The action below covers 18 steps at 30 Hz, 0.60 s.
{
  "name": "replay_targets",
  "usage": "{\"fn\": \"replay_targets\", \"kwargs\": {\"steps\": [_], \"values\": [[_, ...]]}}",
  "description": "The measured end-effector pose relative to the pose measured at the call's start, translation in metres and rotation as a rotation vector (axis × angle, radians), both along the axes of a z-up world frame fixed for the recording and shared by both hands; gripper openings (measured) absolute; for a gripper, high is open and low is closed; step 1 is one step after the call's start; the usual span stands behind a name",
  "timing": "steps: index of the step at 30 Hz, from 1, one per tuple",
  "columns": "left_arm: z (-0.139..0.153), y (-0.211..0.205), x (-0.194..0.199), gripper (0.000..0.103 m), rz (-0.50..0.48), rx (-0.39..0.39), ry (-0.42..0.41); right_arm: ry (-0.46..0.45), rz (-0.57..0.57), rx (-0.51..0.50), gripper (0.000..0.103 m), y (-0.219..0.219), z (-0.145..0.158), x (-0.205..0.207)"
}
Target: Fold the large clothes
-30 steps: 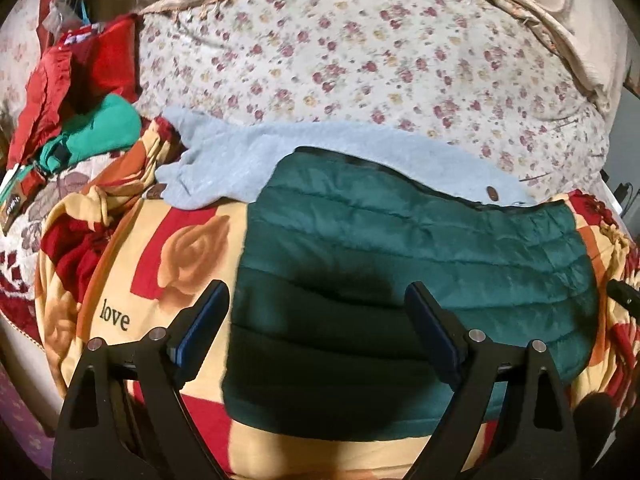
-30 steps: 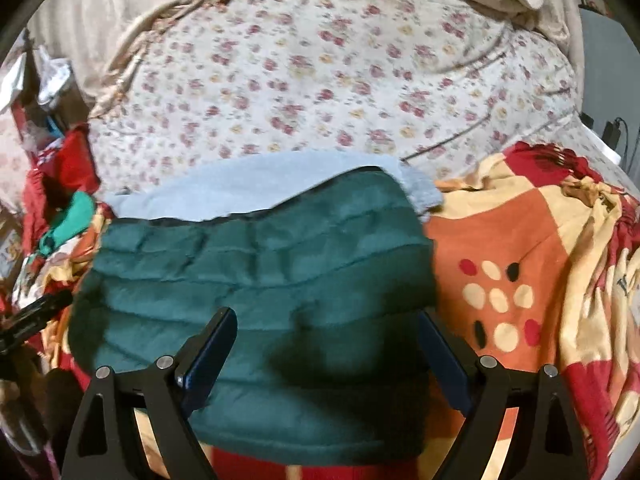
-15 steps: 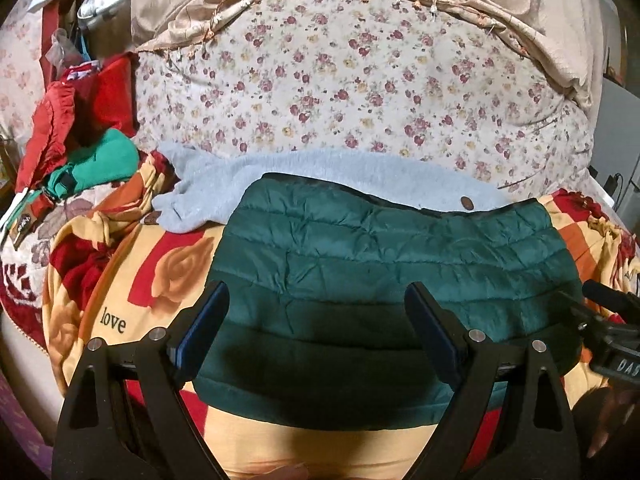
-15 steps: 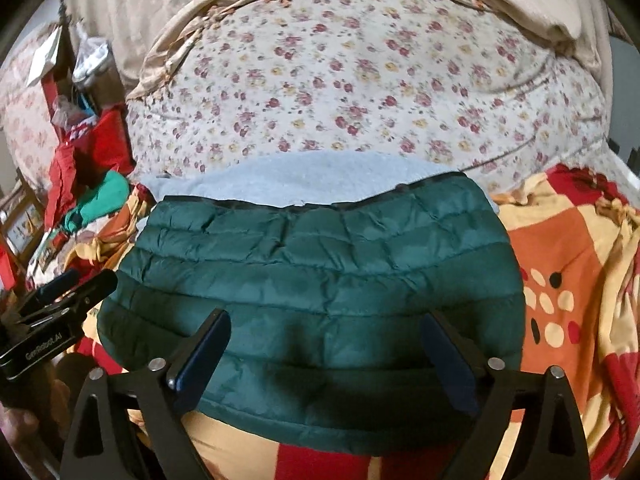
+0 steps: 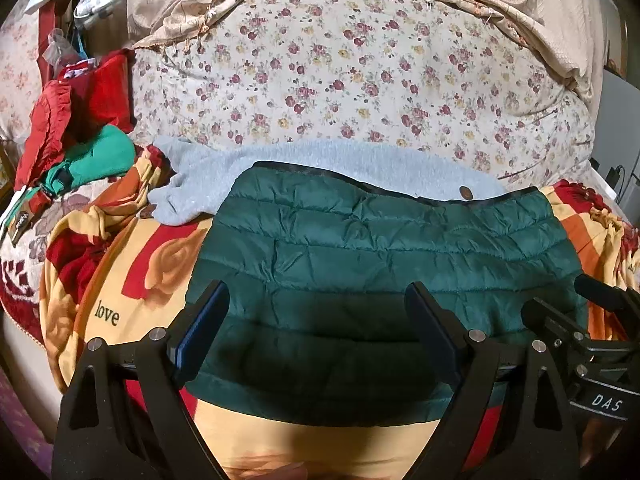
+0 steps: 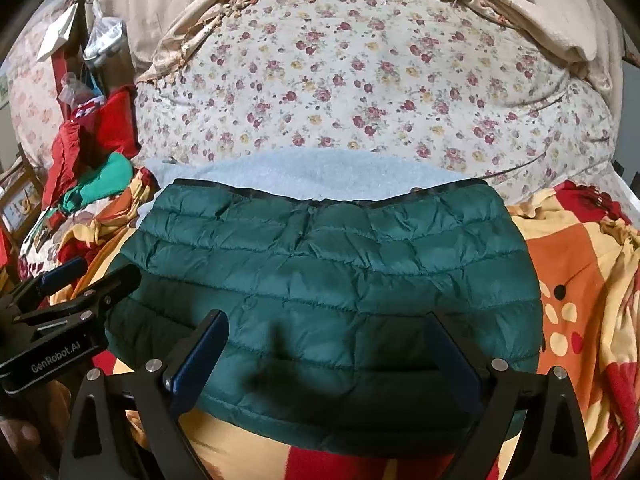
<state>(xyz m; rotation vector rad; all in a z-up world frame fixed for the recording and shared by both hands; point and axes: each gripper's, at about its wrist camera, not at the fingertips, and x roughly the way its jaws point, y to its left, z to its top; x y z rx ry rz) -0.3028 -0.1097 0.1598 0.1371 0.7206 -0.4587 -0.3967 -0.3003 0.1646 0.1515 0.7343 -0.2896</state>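
Observation:
A dark green quilted jacket (image 5: 384, 264) lies folded flat on a red, orange and yellow blanket (image 5: 160, 264); it also shows in the right wrist view (image 6: 328, 272). A light blue garment (image 5: 320, 160) lies under its far edge, also in the right wrist view (image 6: 304, 172). My left gripper (image 5: 316, 300) is open and empty, held above the jacket's near left part. My right gripper (image 6: 324, 332) is open and empty above the jacket's near middle. Each gripper shows in the other's view: the right one (image 5: 592, 320) and the left one (image 6: 80, 280).
A floral quilt (image 5: 360, 68) is heaped behind the clothes. Red cloth (image 5: 76, 112) and a bright green garment (image 5: 100, 156) are piled at the far left, beside bags on a red post (image 6: 80, 40). The blanket (image 6: 580, 280) runs off to the right.
Both grippers have pulled back and up from the jacket, so more of the bed is in view. Both stay open. The jacket lies still, folded.

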Motion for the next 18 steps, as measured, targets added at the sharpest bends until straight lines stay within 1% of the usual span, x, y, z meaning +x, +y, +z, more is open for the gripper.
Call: {"fn": "replay_targets", "kwargs": {"steps": [7, 18], "values": [[-0.0007, -0.0008, -0.0002, 0.090, 0.000, 0.001, 0.003, 0.004, -0.029, 0.009, 0.097, -0.0064, -0.0023, 0.0013], [-0.0062, -0.0007, 0.0022, 0.090, 0.003, 0.000, 0.017, 0.019, -0.026, 0.003, 0.097, -0.0064, -0.0074, 0.0062]]}}
